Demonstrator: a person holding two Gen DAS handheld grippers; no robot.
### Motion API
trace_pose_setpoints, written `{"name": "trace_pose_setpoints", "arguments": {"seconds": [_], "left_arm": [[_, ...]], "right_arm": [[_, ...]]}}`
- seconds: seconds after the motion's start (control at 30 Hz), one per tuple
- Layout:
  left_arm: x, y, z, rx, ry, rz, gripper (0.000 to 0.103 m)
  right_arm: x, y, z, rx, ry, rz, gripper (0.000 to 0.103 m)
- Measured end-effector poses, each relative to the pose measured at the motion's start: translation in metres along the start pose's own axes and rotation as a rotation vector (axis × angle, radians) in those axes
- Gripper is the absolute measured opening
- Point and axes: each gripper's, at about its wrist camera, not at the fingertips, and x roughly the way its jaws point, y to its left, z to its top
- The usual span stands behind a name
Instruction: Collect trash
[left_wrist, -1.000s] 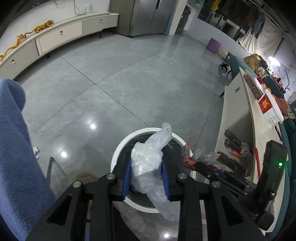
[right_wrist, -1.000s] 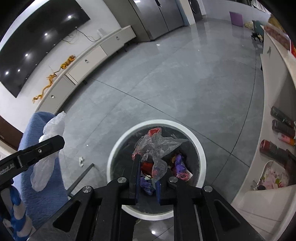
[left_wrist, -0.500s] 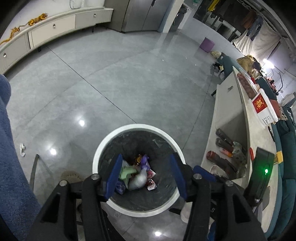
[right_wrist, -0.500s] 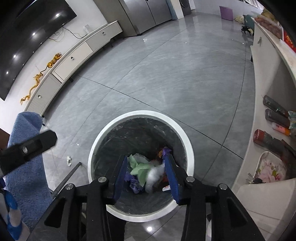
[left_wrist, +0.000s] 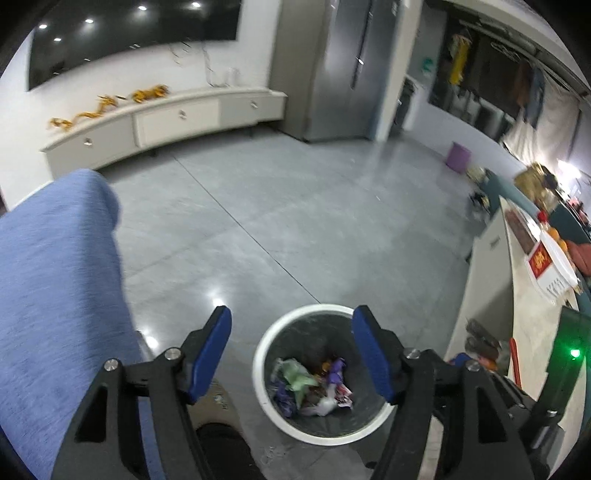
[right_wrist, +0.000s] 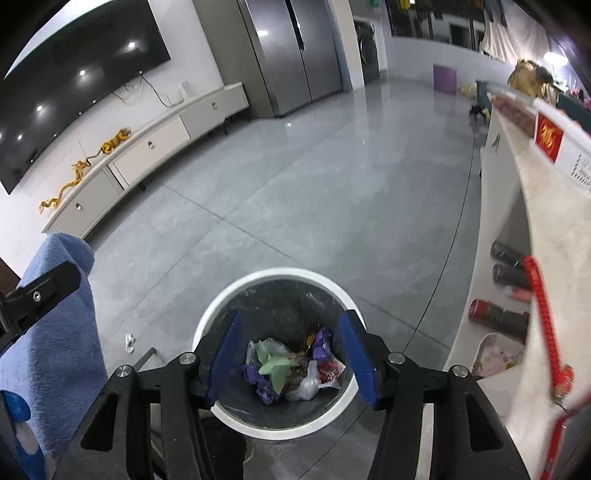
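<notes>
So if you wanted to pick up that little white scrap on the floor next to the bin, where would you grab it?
Probably across its narrow middle, coming straight down from above. The white scrap lies flat and alone on the bare floor, left of the trash bin, so nothing offers a side to slip under. It looks small and crumpled, so a tool pinching down over it should catch a fold.

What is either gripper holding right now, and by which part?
Nothing. The left gripper and right gripper have nothing between their opening jaws, above the round white trash bin.
</notes>
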Motion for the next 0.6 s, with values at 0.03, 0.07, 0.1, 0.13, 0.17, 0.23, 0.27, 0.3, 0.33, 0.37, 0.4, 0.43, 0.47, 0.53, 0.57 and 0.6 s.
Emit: {"name": "trace_pose_setpoints", "arguments": {"seconds": [0.03, 0.07, 0.1, 0.13, 0.17, 0.23, 0.27, 0.3, 0.33, 0.37, 0.4, 0.43, 0.47, 0.53, 0.57, 0.6], "left_arm": [[-0.008, 0.002, -0.001, 0.0, -0.019, 0.017, 0.066], [-0.019, 0.006, -0.002, 0.002, -0.048, 0.042, 0.066], [-0.031, 0.01, -0.002, 0.002, -0.076, 0.071, 0.066], [-0.041, 0.015, -0.003, -0.003, -0.099, 0.095, 0.067], [-0.052, 0.02, -0.005, -0.011, -0.118, 0.111, 0.067], [-0.069, 0.029, -0.007, -0.025, -0.147, 0.138, 0.067], [-0.08, 0.035, -0.009, -0.029, -0.163, 0.159, 0.068], [-0.089, 0.04, -0.011, -0.029, -0.173, 0.171, 0.068], [-0.096, 0.044, -0.012, -0.027, -0.182, 0.181, 0.069], [-0.109, 0.051, -0.015, -0.029, -0.206, 0.202, 0.07], [-0.118, 0.056, -0.018, -0.034, -0.225, 0.218, 0.072], [-0.128, 0.062, -0.022, -0.041, -0.242, 0.236, 0.075], [-0.137, 0.066, -0.026, -0.047, -0.256, 0.251, 0.078], [-0.154, 0.075, -0.035, -0.052, -0.283, 0.274, 0.079], [-0.163, 0.078, -0.039, -0.054, -0.292, 0.284, 0.081], [-0.17, 0.082, -0.044, -0.056, -0.301, 0.291, 0.082]], "right_arm": [[-0.007, 0.004, 0.0, -0.01, -0.016, -0.004, 0.054], [-0.016, 0.009, 0.001, -0.024, -0.037, -0.007, 0.055], [-0.024, 0.014, 0.002, -0.036, -0.055, -0.007, 0.056], [-0.031, 0.018, 0.002, -0.048, -0.074, -0.007, 0.058], [-0.039, 0.023, 0.002, -0.058, -0.092, -0.005, 0.059], [-0.054, 0.035, 0.001, -0.079, -0.128, 0.002, 0.061], [-0.061, 0.041, 0.001, -0.09, -0.144, 0.004, 0.063], [-0.065, 0.045, 0.0, -0.099, -0.153, 0.008, 0.066], [-0.074, 0.054, -0.001, -0.122, -0.17, 0.017, 0.067], [-0.079, 0.06, -0.003, -0.134, -0.181, 0.022, 0.068], [-0.089, 0.07, -0.006, -0.159, -0.205, 0.026, 0.07], [-0.096, 0.077, -0.008, -0.176, -0.221, 0.031, 0.071], [-0.102, 0.083, -0.01, -0.19, -0.234, 0.038, 0.074], [-0.114, 0.093, -0.016, -0.21, -0.261, 0.053, 0.079], [-0.12, 0.098, -0.019, -0.219, -0.274, 0.056, 0.081], [-0.125, 0.102, -0.022, -0.23, -0.287, 0.058, 0.084]]}}
